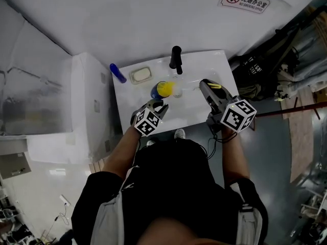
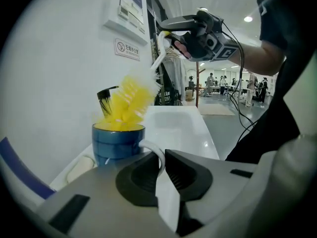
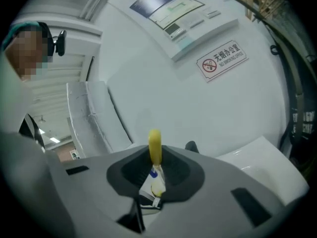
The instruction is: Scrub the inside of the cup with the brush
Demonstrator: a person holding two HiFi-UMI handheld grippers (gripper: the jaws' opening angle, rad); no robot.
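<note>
A blue cup (image 1: 156, 91) (image 2: 118, 142) stands on the white sink top (image 1: 204, 65). My left gripper (image 1: 159, 106) (image 2: 162, 155) is shut on the cup's white handle (image 2: 154, 151). The brush's yellow bristle head (image 1: 164, 88) (image 2: 129, 102) sits in the cup's mouth, tilted, with its white stem (image 2: 157, 57) running up to my right gripper (image 1: 206, 84) (image 2: 195, 31). In the right gripper view, the right gripper (image 3: 156, 165) is shut on the brush handle, whose yellow end (image 3: 155, 145) sticks out past the jaws. The inside of the cup is hidden.
A black faucet (image 1: 176, 58) rises at the back of the sink. A soap dish (image 1: 141, 75) and a blue object (image 1: 117, 73) lie at the back left. A white appliance (image 1: 76, 111) stands left of the sink, and cables and clutter (image 1: 265, 60) lie to the right.
</note>
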